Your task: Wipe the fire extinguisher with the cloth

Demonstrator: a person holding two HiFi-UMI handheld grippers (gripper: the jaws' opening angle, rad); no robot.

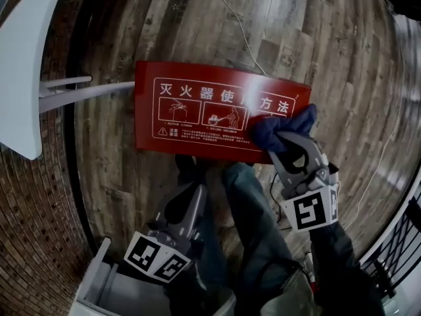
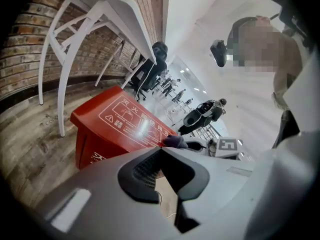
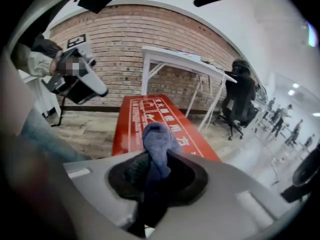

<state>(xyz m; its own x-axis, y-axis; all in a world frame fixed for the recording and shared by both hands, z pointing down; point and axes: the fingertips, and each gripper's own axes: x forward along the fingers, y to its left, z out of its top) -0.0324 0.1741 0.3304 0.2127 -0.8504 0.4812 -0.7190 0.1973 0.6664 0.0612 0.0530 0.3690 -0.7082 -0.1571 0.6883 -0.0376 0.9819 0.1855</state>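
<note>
- The red fire extinguisher box [image 1: 197, 137] is standing on the wooden floor [image 1: 197, 18], just in front of the person's legs [image 1: 253, 209], with its sloped lid showing white printed use instructions and small diagrams.
- The blue cloth [image 1: 283, 127] is lying bunched against the lid at its right end, near the edge closest to the person, covering part of the last printed characters.
- The right gripper [image 3: 157, 169] is pinching the cloth between its jaws; the fabric is bulging out past the tips and hanging down behind them, and the gripper is pointing down at the lid.
- The left gripper [image 1: 196, 193] is hovering low beside the legs, off the near edge of the box and not touching it; its jaw tips are meeting and nothing is sitting between them.
- A white table [image 1: 26, 64] is standing to the left of the box, one of its legs reaching toward the box's left end.
- A thin cable [image 1: 237, 18] is trailing across the floor beyond the box.
- A brick wall [image 3: 125, 39] is running behind the table, and a dark office chair [image 3: 242, 99] is standing farther off.
</note>
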